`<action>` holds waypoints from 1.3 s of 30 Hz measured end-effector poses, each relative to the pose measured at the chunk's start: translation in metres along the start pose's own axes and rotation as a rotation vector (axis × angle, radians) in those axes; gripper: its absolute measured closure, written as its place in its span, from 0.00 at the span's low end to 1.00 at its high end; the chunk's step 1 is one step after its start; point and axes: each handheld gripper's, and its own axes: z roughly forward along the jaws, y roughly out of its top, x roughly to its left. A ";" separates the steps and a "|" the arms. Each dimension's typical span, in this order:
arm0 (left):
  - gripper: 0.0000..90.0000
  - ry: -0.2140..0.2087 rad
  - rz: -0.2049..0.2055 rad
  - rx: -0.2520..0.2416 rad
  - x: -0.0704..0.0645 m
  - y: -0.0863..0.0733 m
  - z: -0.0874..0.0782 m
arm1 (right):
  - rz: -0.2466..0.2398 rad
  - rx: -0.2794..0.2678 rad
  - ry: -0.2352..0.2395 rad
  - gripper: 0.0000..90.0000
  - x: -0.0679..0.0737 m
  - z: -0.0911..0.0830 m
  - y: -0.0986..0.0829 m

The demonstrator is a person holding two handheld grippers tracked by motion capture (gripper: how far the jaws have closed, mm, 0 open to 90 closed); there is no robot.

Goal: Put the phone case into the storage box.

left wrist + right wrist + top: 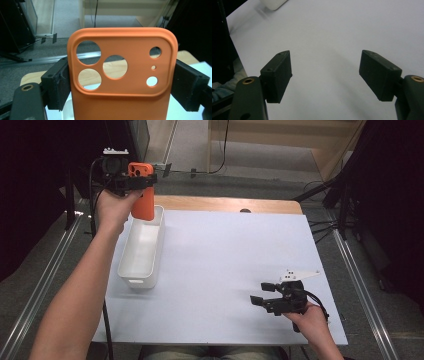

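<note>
Left gripper (141, 181), high view: raised above the far end of the white bin (142, 245), jaws clamped on an orange phone case (142, 195) that hangs upright below them, its lower end just over the bin's far rim. Right gripper (267, 295) rests low over the white table surface (225, 265), well apart from the case, jaws spread wide and holding nothing.

Left gripper view: left gripper (121, 82) grips the phone case (122, 82) by its two long edges, one pad on each side; camera cut-outs face the lens.

Right gripper view: right gripper (325, 75) is wide open over the bare table surface (332, 32); a bin corner (273, 3) lies far ahead of the left-hand jaw.
</note>
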 end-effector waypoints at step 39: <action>0.17 0.164 -0.031 -0.036 0.020 -0.027 0.076 | 0.010 -0.018 -0.028 0.28 -0.001 -0.003 0.003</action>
